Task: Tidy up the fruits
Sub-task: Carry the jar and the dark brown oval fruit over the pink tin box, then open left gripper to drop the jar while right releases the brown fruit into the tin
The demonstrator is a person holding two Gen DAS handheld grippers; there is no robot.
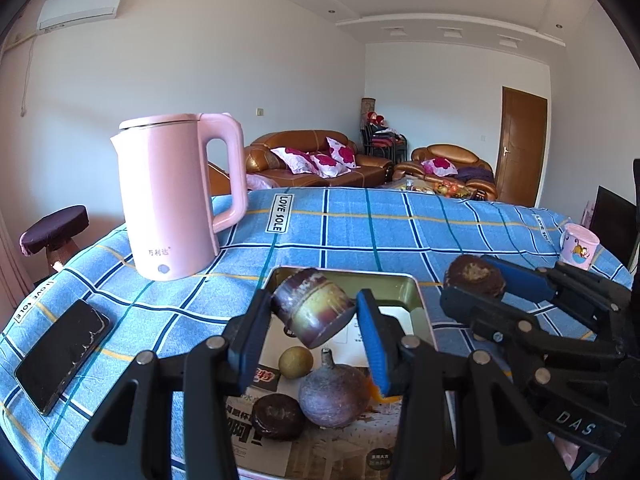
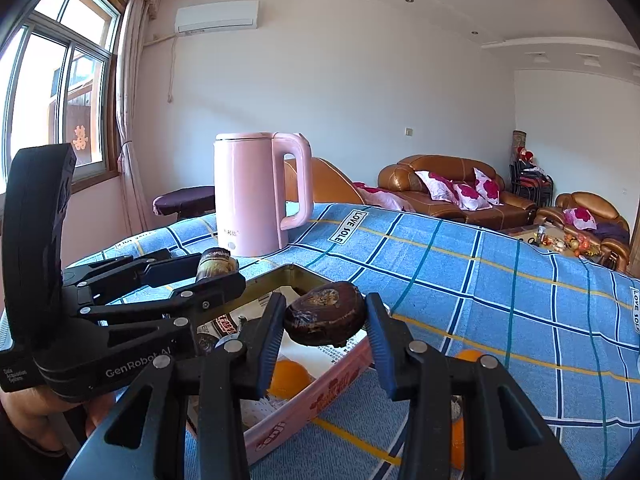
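Note:
My left gripper (image 1: 314,314) is shut on a dark purple-and-yellow fruit piece (image 1: 314,308) and holds it above the metal tin tray (image 1: 412,292). My right gripper (image 2: 325,320) is shut on a dark brown wrinkled fruit (image 2: 325,314), held over the tray's right edge; it also shows in the left wrist view (image 1: 476,276). In the tray lie a small tan round fruit (image 1: 295,362), a purple round fruit with a stem (image 1: 334,394), a dark brown flat fruit (image 1: 278,416) and an orange (image 2: 289,378). The left gripper (image 2: 218,268) also shows in the right wrist view.
A pink kettle (image 1: 176,196) stands at the back left of the blue checked tablecloth (image 1: 400,228). A black phone (image 1: 62,356) lies at the left edge. A pink mug (image 1: 580,246) stands at the far right. Another orange (image 2: 468,356) lies right of the tray.

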